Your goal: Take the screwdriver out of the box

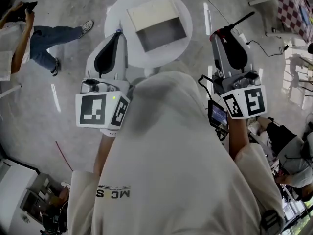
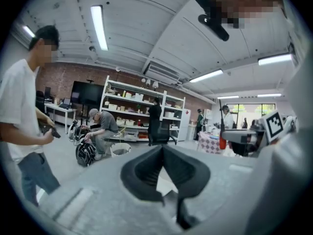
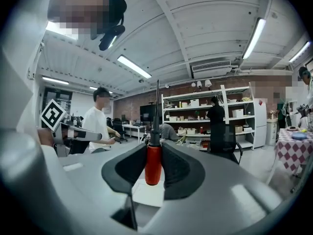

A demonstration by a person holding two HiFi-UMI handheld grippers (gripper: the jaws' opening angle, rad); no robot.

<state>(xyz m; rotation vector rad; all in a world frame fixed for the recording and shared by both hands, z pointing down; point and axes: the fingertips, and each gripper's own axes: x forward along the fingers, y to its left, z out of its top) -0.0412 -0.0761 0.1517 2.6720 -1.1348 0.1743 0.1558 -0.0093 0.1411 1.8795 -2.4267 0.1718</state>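
While L gripper is shut empty, R gripper clamps red-handled screwdriver.

White T-shirt — short sleeves, dark lettering

Round white desk carrying a single open box

Seen from above, the desk stands on a glossy grey floor. The box sits flat near the middle of the top, its pale lid flap laid back on the far side and its grey inside facing up.
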